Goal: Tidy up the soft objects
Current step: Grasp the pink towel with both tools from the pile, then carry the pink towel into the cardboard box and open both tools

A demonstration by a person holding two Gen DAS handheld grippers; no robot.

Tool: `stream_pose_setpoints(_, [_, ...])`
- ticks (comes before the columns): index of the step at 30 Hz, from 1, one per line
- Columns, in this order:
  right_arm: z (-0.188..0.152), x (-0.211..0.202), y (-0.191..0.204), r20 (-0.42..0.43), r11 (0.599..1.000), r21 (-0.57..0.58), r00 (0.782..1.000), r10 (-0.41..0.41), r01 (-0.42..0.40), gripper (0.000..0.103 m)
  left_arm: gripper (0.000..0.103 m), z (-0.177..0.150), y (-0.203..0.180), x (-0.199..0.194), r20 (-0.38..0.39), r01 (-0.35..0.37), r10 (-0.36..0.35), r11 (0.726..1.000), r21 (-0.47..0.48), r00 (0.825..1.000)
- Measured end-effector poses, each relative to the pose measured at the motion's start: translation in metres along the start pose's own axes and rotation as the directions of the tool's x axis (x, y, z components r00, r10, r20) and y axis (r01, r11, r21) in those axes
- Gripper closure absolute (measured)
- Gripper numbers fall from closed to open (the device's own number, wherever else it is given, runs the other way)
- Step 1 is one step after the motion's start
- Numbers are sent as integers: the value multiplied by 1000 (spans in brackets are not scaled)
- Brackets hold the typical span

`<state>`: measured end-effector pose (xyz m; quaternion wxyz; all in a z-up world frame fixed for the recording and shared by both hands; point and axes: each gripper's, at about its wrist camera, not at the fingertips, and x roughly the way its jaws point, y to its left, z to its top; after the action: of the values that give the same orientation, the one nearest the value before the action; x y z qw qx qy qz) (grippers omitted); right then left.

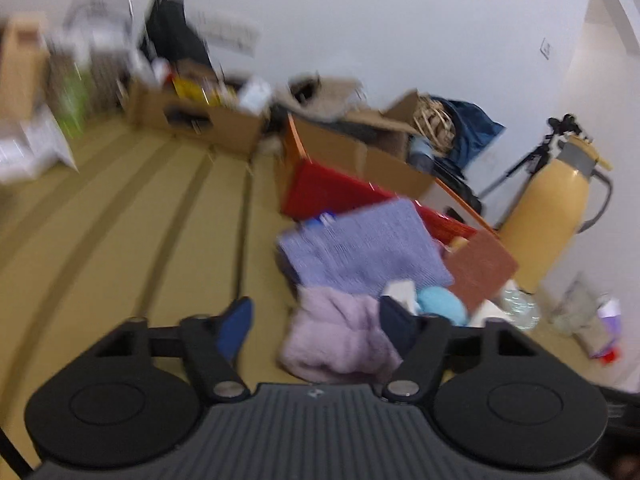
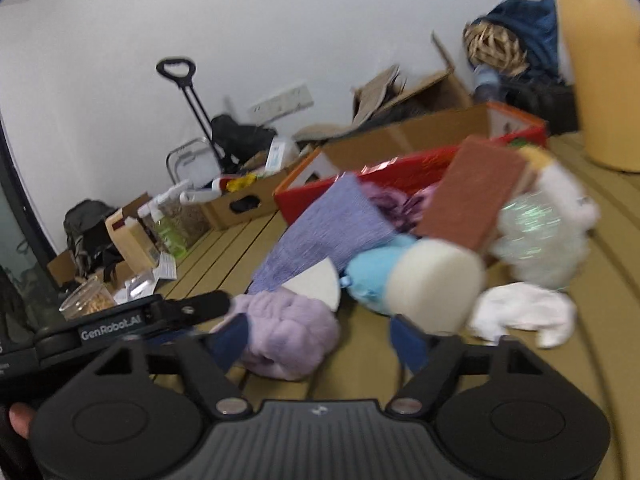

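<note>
A heap of soft things lies on the slatted wooden surface in front of a red box (image 1: 328,192). My left gripper (image 1: 316,326) stands open around a fluffy lilac cloth (image 1: 336,340); its left pad is clear of the cloth. Behind the cloth lie a purple knit cloth (image 1: 364,248), a light blue plush (image 1: 440,300) and a brown pad (image 1: 480,268). My right gripper (image 2: 320,346) is open too, with the lilac cloth (image 2: 288,336) by its left finger and a cream round sponge (image 2: 432,292) above its right finger. A white cloth (image 2: 524,312) lies to the right.
A tall yellow jug (image 1: 556,216) stands right of the heap. Cardboard boxes (image 1: 200,120) full of clutter line the wall behind. A glass jar (image 2: 86,300) and bottles stand at the left. A person's fingertip (image 2: 18,420) shows at the lower left.
</note>
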<state>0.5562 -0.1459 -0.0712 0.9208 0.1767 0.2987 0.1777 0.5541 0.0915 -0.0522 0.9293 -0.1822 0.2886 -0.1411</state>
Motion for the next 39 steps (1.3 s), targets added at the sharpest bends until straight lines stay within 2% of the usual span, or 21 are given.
stream_pose_setpoints(2, [-1,15,-3,-28,999,40,999,37,-36,59,52,2,6,8,-33,36,-37,999,-33,999])
stream_pose_setpoints(4, [0,25,-10,-58,994,85,996,72,-67,65,67,3,9,10,-36,73,-75,995,-65,996])
stream_pose_setpoints(6, [2,30,-13,-52,989,111,994,100,-93,71,74,2,11,9,-31,76,-78,995,-68,996])
stream_pose_setpoints(11, [1,30,-13,-53,989,89,992,119,-114,79,80,5,17,10,-45,119,-126,985,-127,991])
stream_pose_setpoints(13, [1,25,-13,-61,988,88,989,132,-127,80,84,6,11,2,-25,140,-143,985,-105,989])
stream_pose_setpoints(17, [8,3,-13,-52,979,107,982,179,-173,81,85,12,-11,-25,48,209,-207,977,-38,977])
stream_pose_setpoints(21, [48,-18,-13,6,978,62,979,201,-201,81,85,49,-37,-26,83,238,-238,971,7,968])
stream_pose_setpoints(26, [140,-5,-19,42,974,-29,974,224,-223,81,85,127,-65,8,131,256,-263,964,68,956])
stream_pose_setpoints(29, [200,33,-27,31,976,-57,977,212,-210,81,85,172,-68,54,126,219,-226,974,61,966])
stream_pose_setpoints(32, [251,104,-42,-57,982,-14,981,186,-187,81,85,207,-56,117,78,162,-163,987,14,984])
stream_pose_setpoints(33, [261,125,-47,-75,985,-1,982,172,-172,81,85,215,-49,138,65,130,-128,991,-20,990])
stream_pose_setpoints(35, [279,175,-58,-139,991,-12,982,131,-134,81,85,227,-46,182,8,51,-51,999,-16,999])
stream_pose_setpoints(38, [293,238,-69,-199,997,-9,977,72,-75,80,82,232,-38,231,-41,-49,50,999,20,998])
stream_pose_setpoints(39, [294,255,-74,-214,998,-1,975,55,-57,74,79,232,-34,242,-37,-102,103,994,26,994])
